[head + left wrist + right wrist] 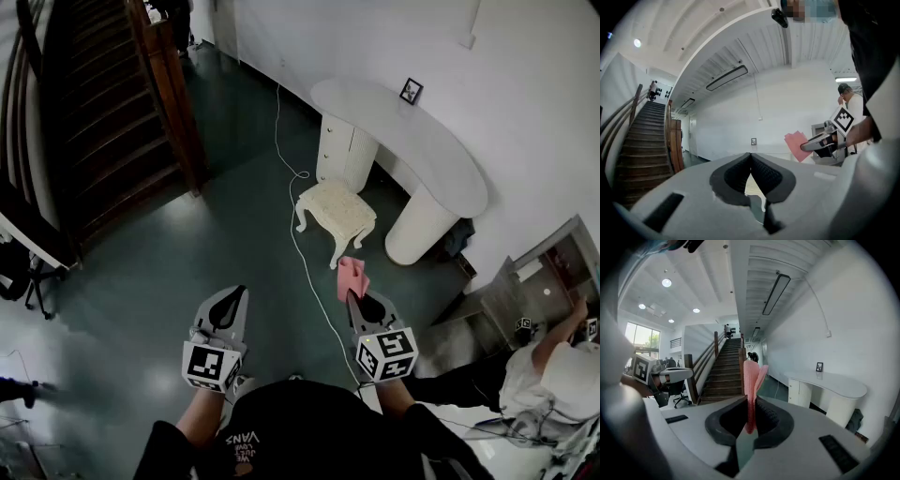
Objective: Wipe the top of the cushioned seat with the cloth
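Observation:
A cream cushioned seat (336,208) with curved legs stands on the dark floor beside a white desk (412,141). My right gripper (359,295) is shut on a pink cloth (352,276), which sticks up from between its jaws (751,380). It hovers in the air well short of the seat. My left gripper (230,298) hangs level with it to the left, jaws closed with nothing between them (751,157). In the left gripper view the pink cloth (797,145) and the right gripper show off to the right.
A white cable (305,258) runs across the floor past the seat. A wooden staircase (103,112) rises at the left. A person (553,375) crouches at the lower right near grey equipment. A small framed picture (411,90) stands on the desk.

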Motion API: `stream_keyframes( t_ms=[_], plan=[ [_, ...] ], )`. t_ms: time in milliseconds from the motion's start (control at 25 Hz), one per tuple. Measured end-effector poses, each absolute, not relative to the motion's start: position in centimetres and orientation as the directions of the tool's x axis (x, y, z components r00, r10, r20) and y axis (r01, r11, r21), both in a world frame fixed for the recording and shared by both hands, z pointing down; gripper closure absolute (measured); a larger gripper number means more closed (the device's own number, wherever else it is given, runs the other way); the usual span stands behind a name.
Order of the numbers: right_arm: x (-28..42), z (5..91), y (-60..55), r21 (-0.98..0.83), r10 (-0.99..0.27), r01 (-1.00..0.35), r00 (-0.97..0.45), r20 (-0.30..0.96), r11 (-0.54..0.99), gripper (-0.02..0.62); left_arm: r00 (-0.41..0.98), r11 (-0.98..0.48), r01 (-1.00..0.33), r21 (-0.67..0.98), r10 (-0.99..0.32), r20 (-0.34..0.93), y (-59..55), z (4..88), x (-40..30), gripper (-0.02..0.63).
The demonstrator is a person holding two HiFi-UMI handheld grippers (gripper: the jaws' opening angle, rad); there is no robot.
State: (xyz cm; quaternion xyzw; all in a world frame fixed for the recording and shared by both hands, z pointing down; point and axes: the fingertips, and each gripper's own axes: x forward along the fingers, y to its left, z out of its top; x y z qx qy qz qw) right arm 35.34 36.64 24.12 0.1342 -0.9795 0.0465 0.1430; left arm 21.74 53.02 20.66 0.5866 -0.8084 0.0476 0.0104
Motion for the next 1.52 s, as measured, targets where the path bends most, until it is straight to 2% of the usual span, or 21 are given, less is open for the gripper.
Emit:
stream_keyframes(
  t_ms=[240,440,720,1240,1520],
  plan=[
    [35.0,24.2,36.0,-0.075,-0.242,-0.273,-0.928,0.285,0.959,0.569,-0.311,0.307,-0.948,-0.086,-0.949,0.042,52.6,20.7,21.3,0.589],
    [34.4,24.6,35.1,-0.100,-0.231,-0.268,-0.931,0.283,0.958,0.568,-0.318,0.314,-0.948,-0.054,-0.945,0.073,51.7,21.6,20.5,0.588],
    [31.0,25.4,32.8,-0.121,-0.265,-0.311,-0.917,0.297,0.943,0.568,-0.293,0.291,-0.956,-0.030,-0.953,0.077,49.5,22.7,16.6,0.588],
    [16.4,24.0,27.7,-0.106,-0.404,-0.449,-0.866,0.294,0.887,0.568,-0.197,0.194,-0.980,-0.041,-0.978,0.066,44.0,21.8,-1.1,0.588],
    [11.8,23.9,24.6,-0.112,-0.510,-0.557,-0.812,0.284,0.823,0.568,-0.132,0.131,-0.991,-0.027,-0.989,0.069,40.2,21.7,-8.9,0.588]
  ],
)
